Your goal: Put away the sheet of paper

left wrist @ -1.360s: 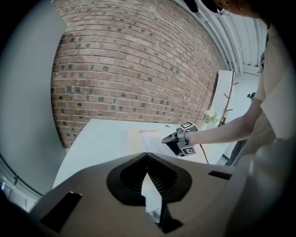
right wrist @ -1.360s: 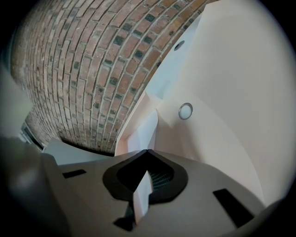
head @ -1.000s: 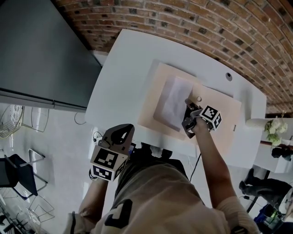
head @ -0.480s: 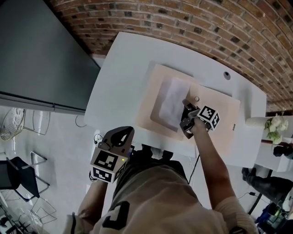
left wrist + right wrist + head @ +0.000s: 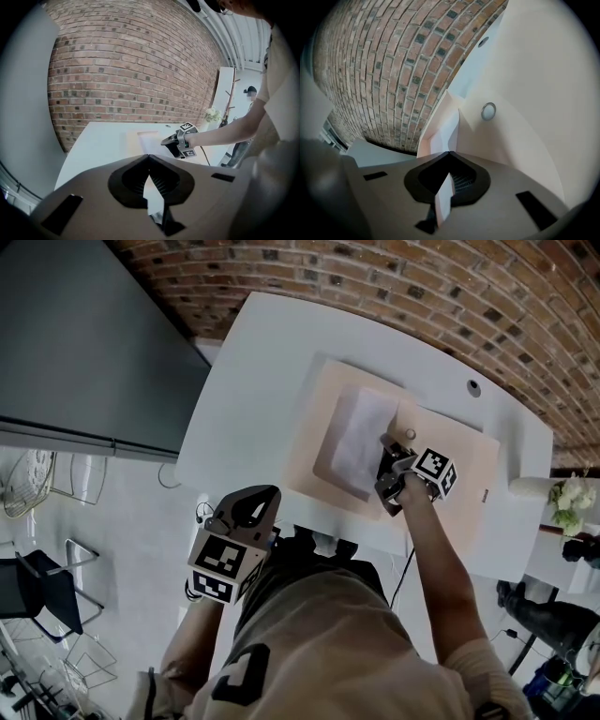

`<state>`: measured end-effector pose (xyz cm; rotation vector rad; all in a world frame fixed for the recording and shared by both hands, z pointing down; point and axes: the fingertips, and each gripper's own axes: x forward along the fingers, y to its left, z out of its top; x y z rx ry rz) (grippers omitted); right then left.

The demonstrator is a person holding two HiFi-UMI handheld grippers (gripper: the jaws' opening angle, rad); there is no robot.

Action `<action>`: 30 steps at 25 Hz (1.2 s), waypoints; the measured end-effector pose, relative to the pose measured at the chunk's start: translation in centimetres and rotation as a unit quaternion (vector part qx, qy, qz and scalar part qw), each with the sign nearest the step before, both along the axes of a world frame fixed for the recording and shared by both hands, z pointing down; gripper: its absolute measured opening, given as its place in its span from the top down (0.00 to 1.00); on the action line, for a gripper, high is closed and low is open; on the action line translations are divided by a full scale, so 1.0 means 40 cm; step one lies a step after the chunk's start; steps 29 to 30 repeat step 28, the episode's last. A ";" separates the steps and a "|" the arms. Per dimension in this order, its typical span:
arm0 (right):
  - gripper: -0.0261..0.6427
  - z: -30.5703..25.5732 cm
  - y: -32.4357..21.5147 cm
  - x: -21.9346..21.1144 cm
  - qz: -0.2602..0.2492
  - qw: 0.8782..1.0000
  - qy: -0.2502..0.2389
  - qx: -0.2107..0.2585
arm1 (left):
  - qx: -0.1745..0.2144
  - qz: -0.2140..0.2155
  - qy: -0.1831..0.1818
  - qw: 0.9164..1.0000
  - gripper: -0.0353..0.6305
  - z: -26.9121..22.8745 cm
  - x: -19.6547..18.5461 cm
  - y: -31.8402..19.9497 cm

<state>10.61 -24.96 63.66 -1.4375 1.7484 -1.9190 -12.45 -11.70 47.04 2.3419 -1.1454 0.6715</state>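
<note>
A white sheet of paper (image 5: 354, 439) lies on an open beige folder (image 5: 459, 474) on the white table (image 5: 253, 381). My right gripper (image 5: 386, 448) is shut on the paper's right edge, next to the folder's round snap button (image 5: 410, 435). In the right gripper view the paper (image 5: 443, 129) runs up from between the closed jaws of the right gripper (image 5: 449, 153), slightly lifted and creased, beside the snap (image 5: 488, 111). My left gripper (image 5: 258, 502) hangs off the table by my body, shut on nothing. From the left gripper view, the left gripper (image 5: 149, 156) looks towards the right gripper (image 5: 178, 143).
A dark panel (image 5: 84, 343) stands left of the table, and a brick wall (image 5: 422, 287) runs behind it. The tabletop has a cable hole (image 5: 473, 387) at the back right. White flowers (image 5: 567, 495) stand off the right end. Chairs and wire racks are on the floor at the lower left.
Almost nothing. The right gripper stays shut on the paper's edge at the same spot on the folder; the left gripper stays low. Only the head view has shifted a little.
</note>
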 end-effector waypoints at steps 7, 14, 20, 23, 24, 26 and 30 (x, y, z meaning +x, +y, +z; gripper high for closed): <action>0.93 -0.004 -0.004 -0.005 -0.016 1.000 0.013 0.007 | -0.002 -0.003 0.000 1.000 0.93 0.001 -0.003 -0.002; 0.93 -0.005 -0.007 -0.009 -0.019 1.000 0.017 0.008 | -0.004 -0.014 -0.001 1.000 0.93 0.006 -0.024 0.000; 0.93 -0.008 -0.005 -0.013 -0.020 1.000 0.017 0.010 | -0.003 -0.012 0.000 1.000 0.93 0.004 -0.023 0.003; 0.93 -0.007 -0.005 -0.015 -0.020 1.000 0.018 0.010 | -0.004 -0.012 0.001 1.000 0.93 0.007 -0.025 0.005; 0.93 -0.007 -0.006 -0.014 -0.020 1.000 0.018 0.010 | -0.005 -0.012 0.001 1.000 0.93 0.008 -0.026 0.005; 0.93 -0.007 -0.008 -0.015 -0.019 1.000 0.019 0.010 | -0.005 -0.013 0.002 1.000 0.93 0.008 -0.029 0.004; 0.93 -0.007 -0.010 -0.015 -0.018 1.000 0.019 0.011 | -0.004 -0.014 0.002 1.000 0.93 0.008 -0.032 0.002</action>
